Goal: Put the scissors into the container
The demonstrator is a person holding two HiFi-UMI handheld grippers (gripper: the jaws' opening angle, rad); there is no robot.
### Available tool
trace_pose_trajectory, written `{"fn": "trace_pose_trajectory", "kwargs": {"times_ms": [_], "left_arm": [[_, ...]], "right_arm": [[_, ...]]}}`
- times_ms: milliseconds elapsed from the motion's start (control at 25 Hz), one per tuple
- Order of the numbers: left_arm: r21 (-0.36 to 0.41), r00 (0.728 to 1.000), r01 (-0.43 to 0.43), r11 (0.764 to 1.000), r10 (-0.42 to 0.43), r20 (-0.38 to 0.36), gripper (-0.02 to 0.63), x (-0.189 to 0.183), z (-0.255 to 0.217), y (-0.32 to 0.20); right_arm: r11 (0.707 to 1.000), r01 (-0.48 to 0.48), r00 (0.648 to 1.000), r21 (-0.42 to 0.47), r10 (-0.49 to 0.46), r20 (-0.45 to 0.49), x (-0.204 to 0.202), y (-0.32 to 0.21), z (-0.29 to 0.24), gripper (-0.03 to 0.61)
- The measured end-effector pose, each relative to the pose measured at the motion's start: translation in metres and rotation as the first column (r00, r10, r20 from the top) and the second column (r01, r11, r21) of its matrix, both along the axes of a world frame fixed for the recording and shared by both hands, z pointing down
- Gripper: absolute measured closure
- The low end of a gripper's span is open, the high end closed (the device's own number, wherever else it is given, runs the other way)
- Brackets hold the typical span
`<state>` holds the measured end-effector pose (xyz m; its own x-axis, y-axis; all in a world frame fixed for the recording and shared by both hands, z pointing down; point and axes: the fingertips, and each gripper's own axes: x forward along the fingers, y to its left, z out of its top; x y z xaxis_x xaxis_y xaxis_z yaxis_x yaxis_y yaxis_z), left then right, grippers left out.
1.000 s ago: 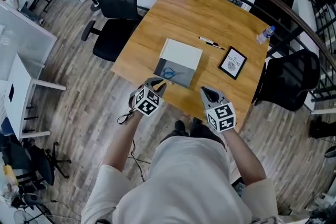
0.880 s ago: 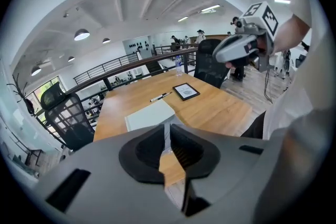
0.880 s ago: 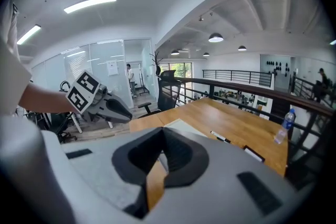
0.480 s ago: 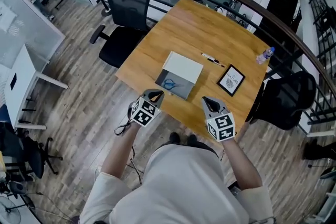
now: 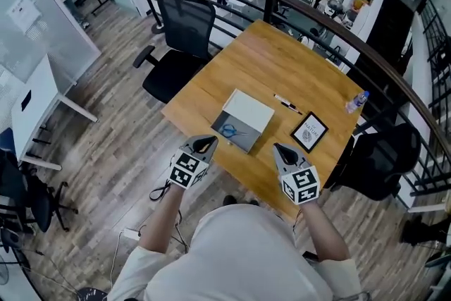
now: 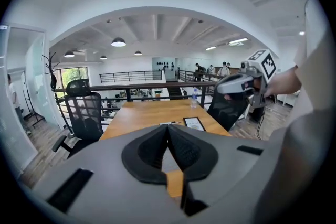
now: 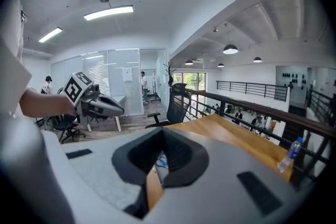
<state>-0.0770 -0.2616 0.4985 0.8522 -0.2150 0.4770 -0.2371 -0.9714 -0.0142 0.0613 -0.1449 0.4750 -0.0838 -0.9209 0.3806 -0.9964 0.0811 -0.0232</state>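
Print on the framed card beside the container is illegibly small.

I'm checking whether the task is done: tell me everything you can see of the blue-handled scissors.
The blue-handled scissors lie inside the grey part of the white-topped box, which stands near the wooden table's front edge. Only their blue handle loops show; the blades are too small to make out.

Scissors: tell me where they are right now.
In the head view, the scissors lie inside the container on the wooden table, just beyond the left gripper and left of the framed picture.
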Motion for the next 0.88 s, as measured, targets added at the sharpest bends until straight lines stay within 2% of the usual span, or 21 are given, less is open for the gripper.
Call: {"fn": "trace_pose_trajectory", "kwargs": {"times_ms": [160,280,880], "left_arm": [[-0.001,0.993,0.048,0.999,-0.048,-0.109,0.620,-0.002,-0.026,0.000],[-0.004,0.988,0.069,0.998,-0.069,-0.141,0.620,-0.004,-0.036,0.001],[0.004,0.985,0.079,0.997,-0.078,-0.154,0.620,0.001,-0.043,0.007]], "right_arm": [[0.999,0.015,1.000,0.036,-0.014,-0.014,0.005,-0.001,-0.012,0.577],[0.998,0.020,1.000,0.056,-0.019,-0.016,0.007,-0.001,-0.017,0.577],[0.996,0.016,1.000,0.089,-0.015,-0.007,0.019,0.001,-0.028,0.577]]}}
